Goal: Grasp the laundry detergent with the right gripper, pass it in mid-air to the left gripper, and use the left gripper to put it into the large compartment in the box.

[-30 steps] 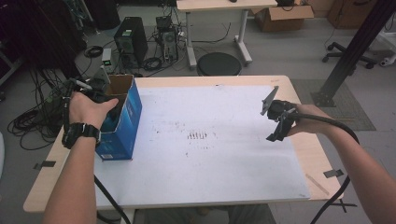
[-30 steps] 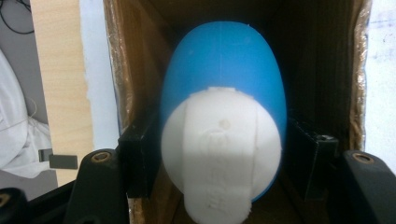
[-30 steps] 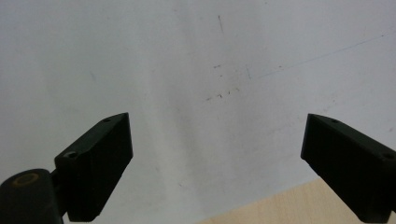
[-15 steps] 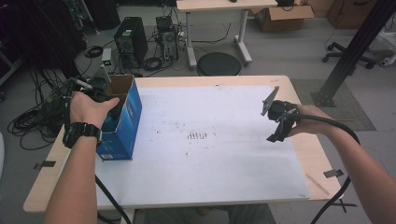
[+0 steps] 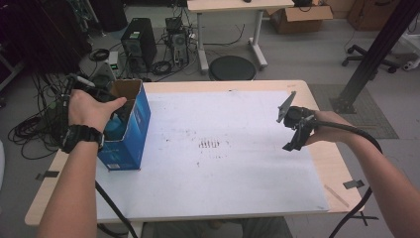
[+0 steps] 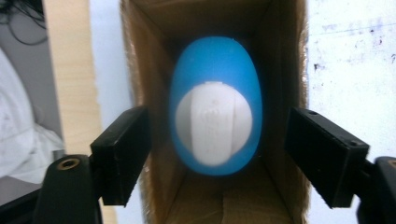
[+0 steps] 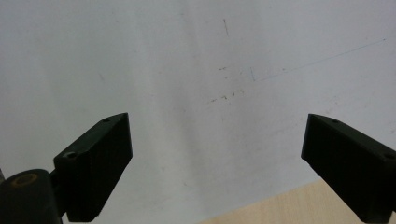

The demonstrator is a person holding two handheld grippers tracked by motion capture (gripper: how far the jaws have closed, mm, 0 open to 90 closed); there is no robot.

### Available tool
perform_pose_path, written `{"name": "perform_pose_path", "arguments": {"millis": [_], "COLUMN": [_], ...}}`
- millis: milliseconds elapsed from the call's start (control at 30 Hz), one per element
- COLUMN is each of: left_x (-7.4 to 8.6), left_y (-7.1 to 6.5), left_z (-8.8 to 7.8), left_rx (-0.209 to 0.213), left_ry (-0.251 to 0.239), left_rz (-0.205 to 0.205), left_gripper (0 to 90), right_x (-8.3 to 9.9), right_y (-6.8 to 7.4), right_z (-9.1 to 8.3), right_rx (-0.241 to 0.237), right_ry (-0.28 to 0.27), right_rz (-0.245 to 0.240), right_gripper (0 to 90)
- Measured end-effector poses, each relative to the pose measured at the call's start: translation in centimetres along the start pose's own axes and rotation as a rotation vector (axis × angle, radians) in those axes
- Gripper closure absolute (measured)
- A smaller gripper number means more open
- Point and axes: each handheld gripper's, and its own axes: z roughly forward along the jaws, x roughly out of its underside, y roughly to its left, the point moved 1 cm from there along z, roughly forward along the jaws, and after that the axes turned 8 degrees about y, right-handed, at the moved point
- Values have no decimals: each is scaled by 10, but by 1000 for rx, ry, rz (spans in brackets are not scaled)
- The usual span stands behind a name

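Note:
A blue cardboard box (image 5: 130,130) stands open-topped at the table's left side. Inside it lies a blue oval object (image 6: 215,105) with a round white face, seen down the box's brown inner walls (image 6: 280,70). My left gripper (image 6: 217,156) hangs over the box mouth, open, its jaws wide on either side of the blue object without touching it. In the high view a hand (image 5: 91,108) covers that gripper above the box. My right gripper (image 5: 293,133) hovers above the white sheet near the table's right edge, open with nothing between its jaws (image 7: 215,168).
A white sheet (image 5: 218,148) with dark smudges at its middle covers most of the wooden table (image 5: 327,163). Small tape strips (image 5: 352,184) lie at the right edge. Computers, cables and a round stool (image 5: 232,67) stand on the floor beyond the table.

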Motion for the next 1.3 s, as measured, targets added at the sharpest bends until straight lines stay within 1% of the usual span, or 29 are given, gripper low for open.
{"name": "perform_pose_path", "arguments": {"millis": [67,100,133,233,267,300,333,367,433,467,500,533,700,733,767,800,833,867,900,933,967,1000,1033,1067,1100,1133,1200,1267,1300], "left_x": [1,1,2,3,3,3,2,2,1,0,0,-1,-3,-4,-4,-4,-4,-4,-4,-3,-3,-3,-2,-2,-1,-1,-1,0,0], "left_y": [-2,-3,-6,-15,-22,-22,-26,-30,-39,-47,-47,-52,-77,-87,-87,-93,-102,-102,-108,-117,-117,-122,-131,-131,-139,-139,-145,-151,-151], "left_z": [-7,-11,-15,-24,-30,-30,-32,-34,-37,-38,-38,-37,-33,-29,-29,-27,-22,-22,-19,-13,-13,-9,-2,-2,5,5,10,18,18], "left_rx": [-4,-6,-10,15,18,18,15,21,41,69,69,81,98,106,106,108,118,118,120,122,122,131,156,156,152,152,158,164,164], "left_ry": [-14,-21,-28,-50,-63,-63,-71,-80,-106,-123,-123,-123,-123,-118,-118,-112,-112,-112,-114,-124,-124,-123,-114,-114,-107,-107,-100,-87,-87], "left_rz": [10,24,33,62,96,96,115,134,152,179,179,197,265,296,296,315,342,342,359,380,380,392,418,418,444,444,456,474,474], "left_gripper": [220,197,197,182,166,160,160,147,135,126,124,118,85,85,84,83,82,79,79,80,79,79,78,73,72,71,65,63,63], "right_x": [0,-1,-1,-3,-5,-5,-5,-6,-7,-8,-9,-10,-12,-13,-13,-14,-15,-15,-15,-16,-16,-16,-17,-17,-17,-17,-18,-18,-18], "right_y": [0,1,1,3,4,4,5,6,6,7,7,8,10,11,11,12,12,12,13,13,13,13,13,13,13,13,14,14,14], "right_z": [-1,-2,-2,-4,-6,-6,-7,-9,-9,-10,-10,-9,-7,-7,-7,-6,-6,-6,-5,-5,-5,-5,-4,-4,-4,-4,-4,-4,-4], "right_rx": [0,1,1,3,5,5,4,4,3,3,-2,-4,-14,-19,-19,-26,-29,-29,-30,-39,-45,-45,-58,-58,-67,-67,-82,-87,-87], "right_ry": [-2,-7,-7,-14,-15,-15,-20,-34,-39,-44,-47,-52,-51,-59,-59,-67,-66,-66,-71,-79,-84,-84,-96,-96,-109,-109,-128,-133,-133], "right_rz": [-1,0,0,-3,-7,-7,-6,-5,-7,-5,-6,-9,-9,-12,-12,-11,-11,-11,-11,-13,-11,-11,-11,-11,-10,-10,-9,-10,-10], "right_gripper": [85,84,84,83,81,81,80,78,77,74,74,73,64,55,55,53,52,52,49,45,42,42,38,38,36,36,35,34,34]}}
